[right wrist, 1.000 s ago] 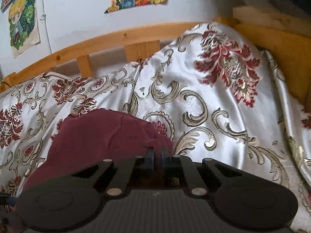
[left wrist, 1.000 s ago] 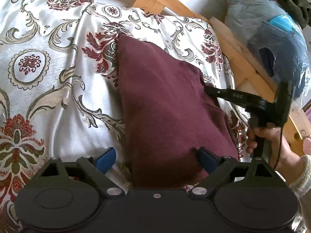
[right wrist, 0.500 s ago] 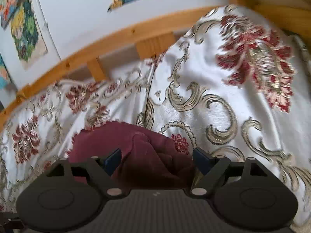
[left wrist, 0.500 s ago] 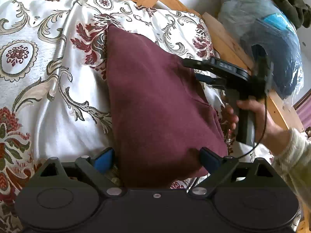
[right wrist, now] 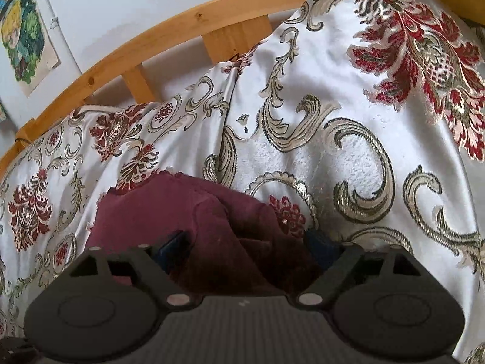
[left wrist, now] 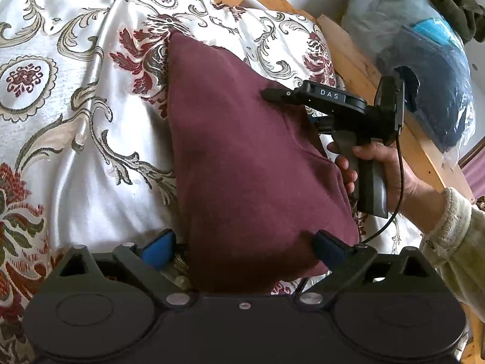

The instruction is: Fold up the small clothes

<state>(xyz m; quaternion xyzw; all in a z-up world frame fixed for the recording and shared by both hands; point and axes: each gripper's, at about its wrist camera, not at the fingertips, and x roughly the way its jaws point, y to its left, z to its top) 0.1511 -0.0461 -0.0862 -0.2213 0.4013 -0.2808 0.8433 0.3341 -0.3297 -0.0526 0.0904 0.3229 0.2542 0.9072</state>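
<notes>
Garment (left wrist: 248,163): maroon, lies folded into a compact wedge on the floral satin bedspread (left wrist: 75,127), narrow end far, wide end near, right of bed centre. Looks like at least 1 fold is done; a doubled edge shows along its right side.

Left gripper (left wrist: 242,248): fingers spread wide, straddling the near hem, 1 blue pad (left wrist: 157,247) off the cloth to the left, the other at the right corner. Nothing pinched. Probably lined up to steady or grab that end.

Right gripper (right wrist: 247,242): fingers also spread, bunched cloth sits between them, not clamped. In the left view its tip hovers over the garment's far right edge.

Wooden bed rail (right wrist: 182,30) runs along the far side; bagged clothes (left wrist: 424,45) sit far right, clear of the work.
</notes>
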